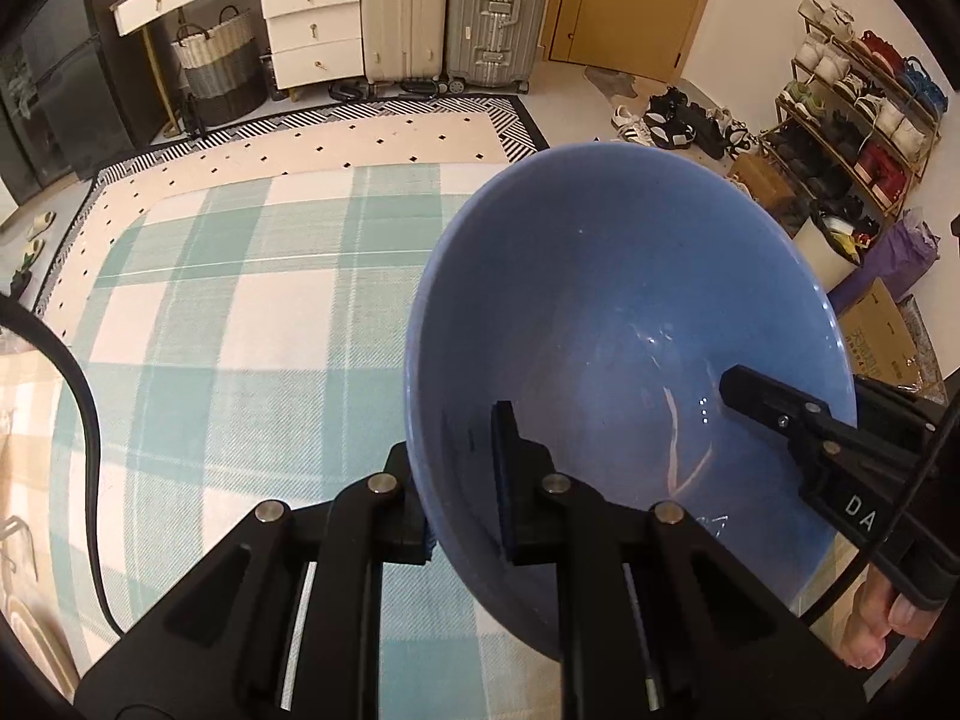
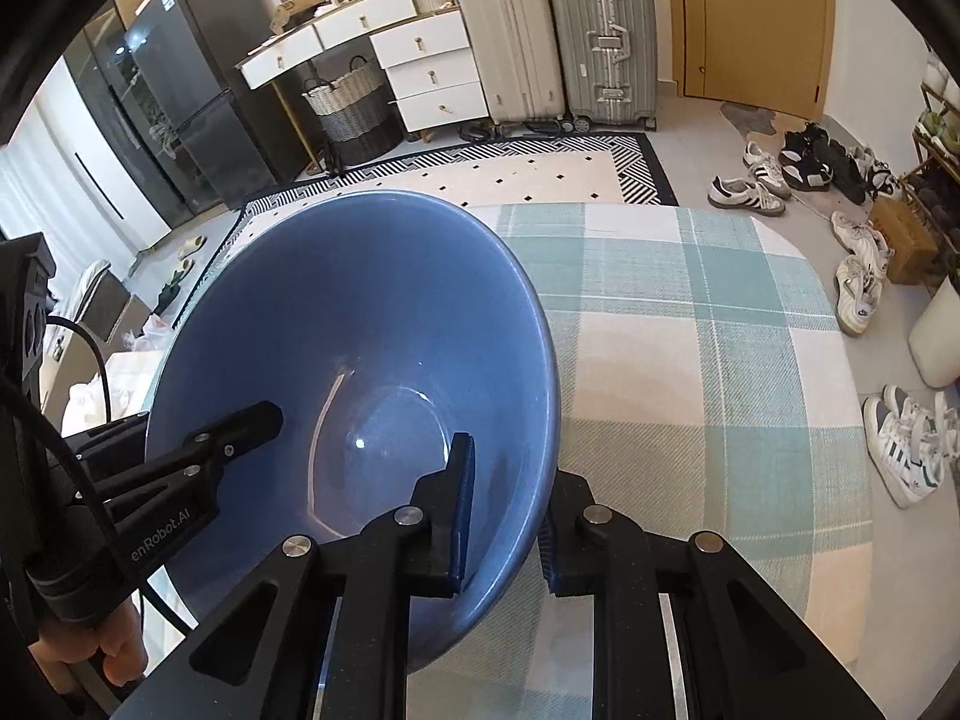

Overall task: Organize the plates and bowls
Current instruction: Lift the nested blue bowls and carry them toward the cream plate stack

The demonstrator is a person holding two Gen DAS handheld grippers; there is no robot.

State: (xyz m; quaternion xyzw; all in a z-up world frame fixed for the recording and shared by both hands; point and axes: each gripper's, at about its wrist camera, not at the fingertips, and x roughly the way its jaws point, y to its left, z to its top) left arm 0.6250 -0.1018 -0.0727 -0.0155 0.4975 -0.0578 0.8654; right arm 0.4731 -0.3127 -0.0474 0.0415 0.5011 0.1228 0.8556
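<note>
Gripping blue bowl rim, both sides, nothing inside

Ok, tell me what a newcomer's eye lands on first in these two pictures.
The big blue bowl fills the middle, held above the green checked tablecloth. Both claws pinch its rim from opposite sides: the left claw on the near edge in its own view, the right claw likewise in its own. Behind, two suitcases stand against the wall and shoes lie scattered on the floor.

Checked cloth, two suitcases — shoes, perhaps sneakers.
</note>
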